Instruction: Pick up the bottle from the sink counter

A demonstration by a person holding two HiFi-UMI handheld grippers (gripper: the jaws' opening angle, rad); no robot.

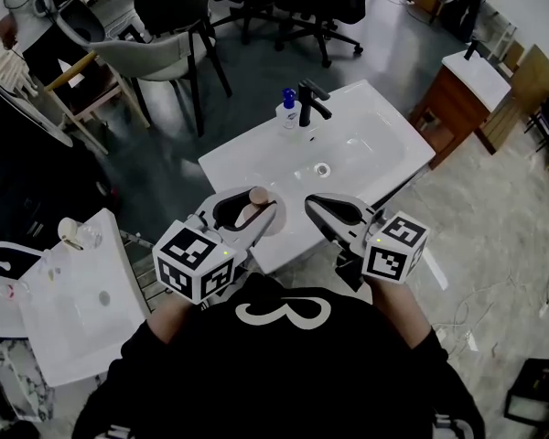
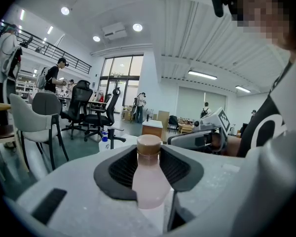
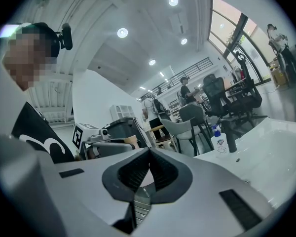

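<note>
A pale pink bottle [image 1: 249, 212] with a brown cap [image 2: 149, 145] sits between the jaws of my left gripper [image 1: 252, 210], which is shut on its neck and shoulder. I hold it over the front edge of the white sink counter [image 1: 256, 156]. In the left gripper view the bottle [image 2: 149, 177] stands upright between the black pads [image 2: 122, 169]. My right gripper [image 1: 313, 205] hovers beside it to the right, shut with nothing in it. Its pads [image 3: 158, 167] meet in the right gripper view.
At the back of the counter stand a black faucet [image 1: 311, 101] and a soap dispenser [image 1: 287, 113] with a blue pump. The drain [image 1: 322, 168] lies in the basin. A second white sink [image 1: 73, 314] is at the left, a wooden vanity [image 1: 453, 108] at the right, chairs [image 1: 165, 48] behind.
</note>
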